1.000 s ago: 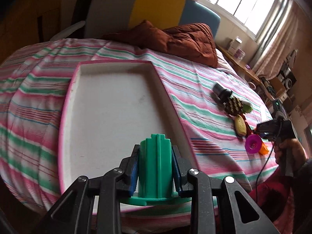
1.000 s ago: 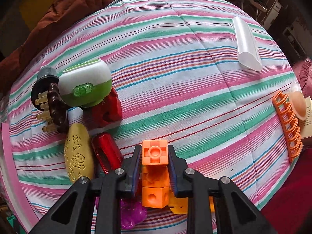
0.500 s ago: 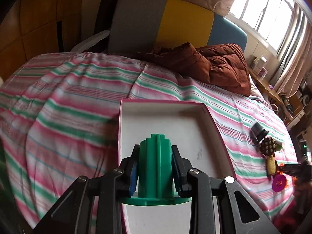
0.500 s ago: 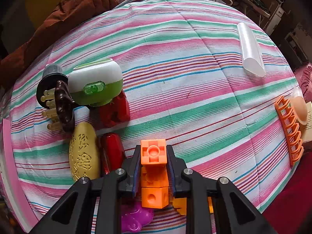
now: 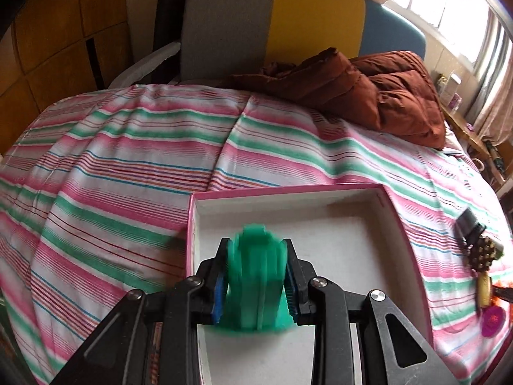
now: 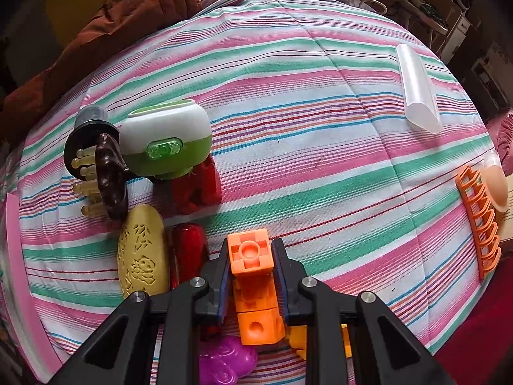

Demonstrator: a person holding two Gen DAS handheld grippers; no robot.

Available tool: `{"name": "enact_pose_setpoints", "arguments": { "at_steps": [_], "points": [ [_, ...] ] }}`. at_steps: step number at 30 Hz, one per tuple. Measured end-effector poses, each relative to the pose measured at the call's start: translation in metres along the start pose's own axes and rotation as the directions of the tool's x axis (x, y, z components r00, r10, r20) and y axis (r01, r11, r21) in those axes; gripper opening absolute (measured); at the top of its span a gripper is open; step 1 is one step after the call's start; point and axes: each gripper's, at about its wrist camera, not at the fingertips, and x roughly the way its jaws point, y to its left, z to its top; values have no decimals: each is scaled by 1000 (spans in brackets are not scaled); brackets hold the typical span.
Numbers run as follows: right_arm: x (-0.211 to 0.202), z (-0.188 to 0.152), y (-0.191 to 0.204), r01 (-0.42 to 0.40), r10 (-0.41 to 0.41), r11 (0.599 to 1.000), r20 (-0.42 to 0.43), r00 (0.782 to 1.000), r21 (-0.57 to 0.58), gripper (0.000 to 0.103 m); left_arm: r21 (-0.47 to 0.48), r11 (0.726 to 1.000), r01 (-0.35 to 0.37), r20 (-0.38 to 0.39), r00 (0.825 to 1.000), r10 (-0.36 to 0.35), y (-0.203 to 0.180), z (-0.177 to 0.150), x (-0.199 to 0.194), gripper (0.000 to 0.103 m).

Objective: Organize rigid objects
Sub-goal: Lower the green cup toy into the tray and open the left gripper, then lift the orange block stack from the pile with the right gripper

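My left gripper (image 5: 256,250) is shut on a green ribbed plastic piece (image 5: 255,276), blurred, held over the near left part of a white tray with a pink rim (image 5: 288,191) on the striped bed. In the right wrist view my right gripper (image 6: 250,250) is shut on a stack of orange cube blocks (image 6: 251,252), just above the bedspread. Beside it lie a yellow embossed oval (image 6: 142,252), a dark red piece (image 6: 189,252), a purple piece (image 6: 226,361) and a green-and-white round container (image 6: 166,138).
A dark brown massage brush (image 6: 102,173) lies left of the round container. A clear half tube (image 6: 416,89), an orange rack (image 6: 479,218) and a peach disc (image 6: 497,187) sit near the bed's right edge. A brown quilt (image 5: 368,93) is bunched at the headboard.
The left gripper carried the green piece leftward, so the tray now lies lower right in its view. The right gripper barely moved, its blocks a little higher over the bed.
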Motion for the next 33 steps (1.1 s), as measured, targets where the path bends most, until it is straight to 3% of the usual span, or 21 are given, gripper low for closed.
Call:
{"name": "enact_pose_setpoints", "arguments": {
  "at_steps": [3, 12, 22, 33],
  "points": [
    [-1, 0, -4, 1, -1, 1000, 3, 1000, -3, 23, -16, 1000, 9, -9, 1000, -9, 1, -3, 0, 41],
    [-6, -2, -15, 20, -20, 1000, 6, 1000, -19, 23, -49, 999, -8, 82, 997, 12, -6, -39, -53, 51],
    [-11, -5, -29, 43, -42, 998, 7, 999, -42, 24, -28, 1000, 11, 134, 991, -7, -33, -88, -109, 52],
    [-20, -11, -51, 56, -55, 997, 23, 998, -49, 24, 2, 1000, -9, 123, 992, 9, -46, -110, -121, 53]
  ]
}}
